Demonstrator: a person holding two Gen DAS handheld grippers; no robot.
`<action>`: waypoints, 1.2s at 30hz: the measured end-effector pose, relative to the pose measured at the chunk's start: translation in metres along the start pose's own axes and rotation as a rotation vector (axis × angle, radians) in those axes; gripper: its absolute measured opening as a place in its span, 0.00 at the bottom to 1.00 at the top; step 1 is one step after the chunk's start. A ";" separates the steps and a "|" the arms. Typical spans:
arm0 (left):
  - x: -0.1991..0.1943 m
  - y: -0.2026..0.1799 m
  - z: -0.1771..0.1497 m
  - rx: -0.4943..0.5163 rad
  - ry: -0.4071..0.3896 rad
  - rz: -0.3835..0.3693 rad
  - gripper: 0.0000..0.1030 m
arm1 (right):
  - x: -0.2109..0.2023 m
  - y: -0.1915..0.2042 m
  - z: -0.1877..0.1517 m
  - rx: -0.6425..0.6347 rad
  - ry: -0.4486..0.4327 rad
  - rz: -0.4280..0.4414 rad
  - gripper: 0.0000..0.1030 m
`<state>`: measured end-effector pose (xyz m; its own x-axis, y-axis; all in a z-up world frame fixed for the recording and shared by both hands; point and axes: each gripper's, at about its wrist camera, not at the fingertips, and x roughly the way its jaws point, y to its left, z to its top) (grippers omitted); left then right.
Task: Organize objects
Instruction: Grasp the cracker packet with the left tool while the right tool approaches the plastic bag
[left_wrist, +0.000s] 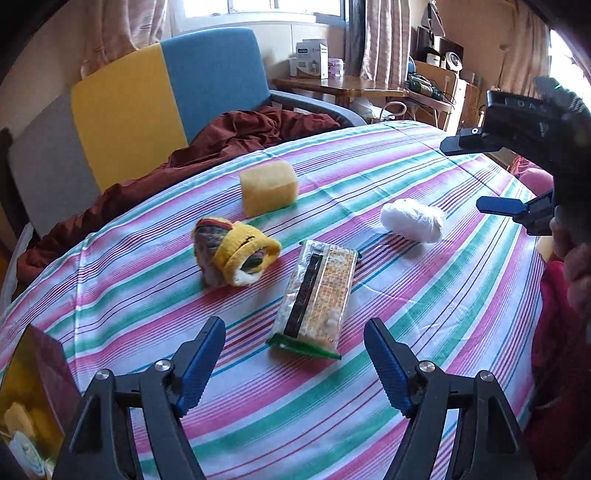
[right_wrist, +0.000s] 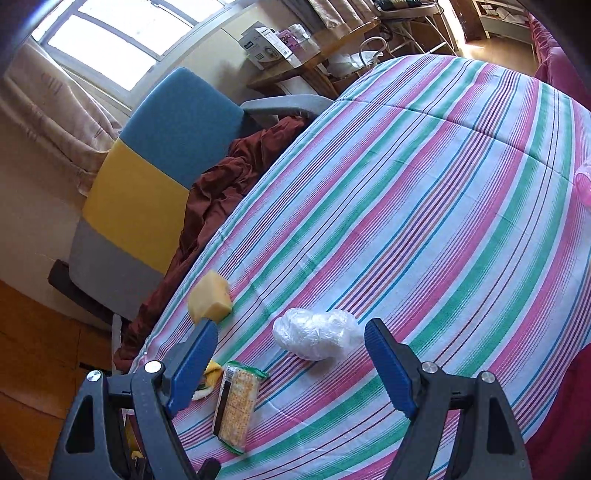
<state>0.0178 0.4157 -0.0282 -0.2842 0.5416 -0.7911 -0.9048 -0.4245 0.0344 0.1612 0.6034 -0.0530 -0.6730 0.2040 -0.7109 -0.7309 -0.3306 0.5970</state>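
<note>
At far left, a box (left_wrist: 33, 387) holding yellow items sits by the bed (left_wrist: 424, 295) edge. Next come the rolled sock bundle (left_wrist: 234, 253), yellow sponge (left_wrist: 267, 188), cracker packet (left_wrist: 317, 299) and white plastic wad (left_wrist: 412, 219). The left hand-held gripper (left_wrist: 295, 363) hovers spread and empty before the packet; the right hand-held gripper (right_wrist: 291, 360) is spread, empty, nearest the wad. The packet's slick wrapper could slip from the pads, and squeezing may crush the crackers.

We see bright daylight from the window (right_wrist: 110, 48), blown out white; fisheye bends the edges, corners dark; slight softness throughout.
</note>
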 end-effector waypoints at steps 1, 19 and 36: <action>0.007 -0.003 0.004 0.014 0.001 0.000 0.76 | 0.002 0.001 0.000 -0.001 0.008 0.003 0.81; 0.076 -0.006 0.022 -0.001 0.098 -0.048 0.63 | 0.015 -0.003 -0.001 -0.007 0.039 -0.054 0.81; -0.016 -0.011 -0.095 -0.062 -0.053 -0.011 0.48 | 0.037 0.010 -0.007 -0.154 0.064 -0.234 0.81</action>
<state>0.0628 0.3429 -0.0734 -0.2928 0.5835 -0.7575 -0.8869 -0.4618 -0.0130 0.1301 0.6018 -0.0760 -0.4758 0.2347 -0.8476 -0.8367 -0.4179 0.3540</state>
